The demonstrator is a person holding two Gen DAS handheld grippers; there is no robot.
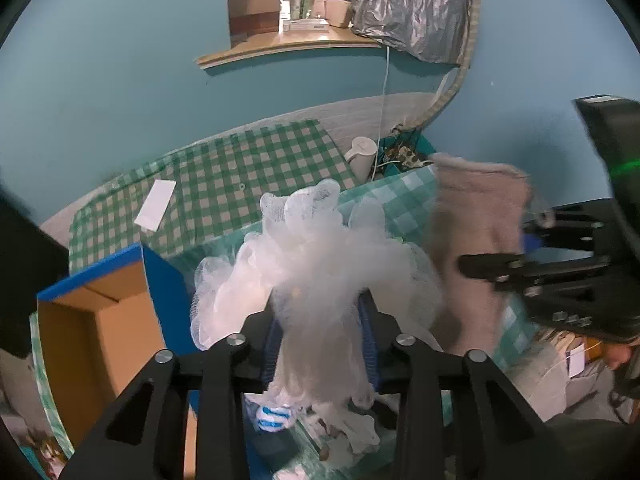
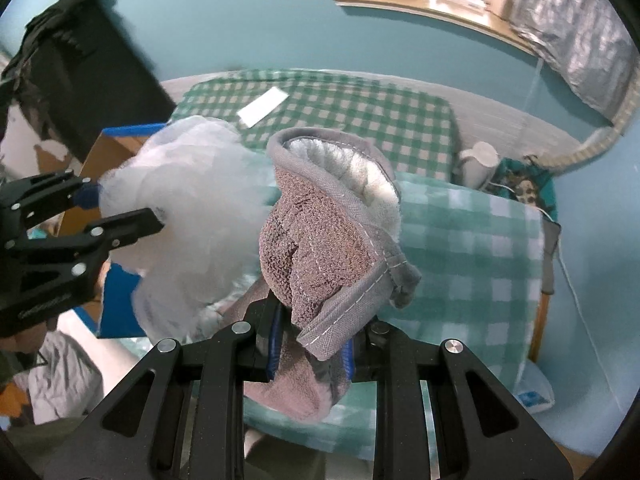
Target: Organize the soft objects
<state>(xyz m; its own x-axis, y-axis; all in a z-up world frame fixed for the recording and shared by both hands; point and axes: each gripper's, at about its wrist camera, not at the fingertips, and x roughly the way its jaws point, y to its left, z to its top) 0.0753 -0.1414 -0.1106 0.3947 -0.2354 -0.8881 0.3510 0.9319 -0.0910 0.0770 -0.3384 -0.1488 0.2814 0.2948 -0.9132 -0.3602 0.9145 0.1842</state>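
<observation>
A fluffy white net sponge (image 1: pixel 304 264) is pinched between the two fingers of the left gripper (image 1: pixel 320 344). The fingers press on its middle and the puffy part sticks out past them. Right beside it is a brown towel mitt (image 2: pixel 320 248) with a grey edge and a white fuzzy inside. The right gripper (image 2: pixel 310 340) is squeezed tight on the mitt's lower part, and the mitt stands up above the fingers. The sponge and the mitt are close together, maybe just touching. Both are held up in the air over a table with a light green checked cloth (image 2: pixel 472 248).

Just beside the left gripper is an open cardboard box (image 1: pixel 108 320) with blue edges. Farther back is a darker green checked cloth (image 1: pixel 248 168) with a white card (image 1: pixel 156 204) lying on it. A white jug (image 1: pixel 362 156) stands near the back corner, next to a blue basket (image 2: pixel 532 188) of small things that are too jumbled to tell. The wall (image 1: pixel 120 80) is blue. High on it is a wooden shelf (image 1: pixel 288 48) with boxes and cups, and a shiny silver sheet (image 1: pixel 412 4) hangs beside it.

Under the sponge, in the left view, lies something small with blue and white stripes (image 1: pixel 274 416); most of it is hidden. The mitt looks blurry in the left view. The dark shape at the top left of the right view is hard to make out.
</observation>
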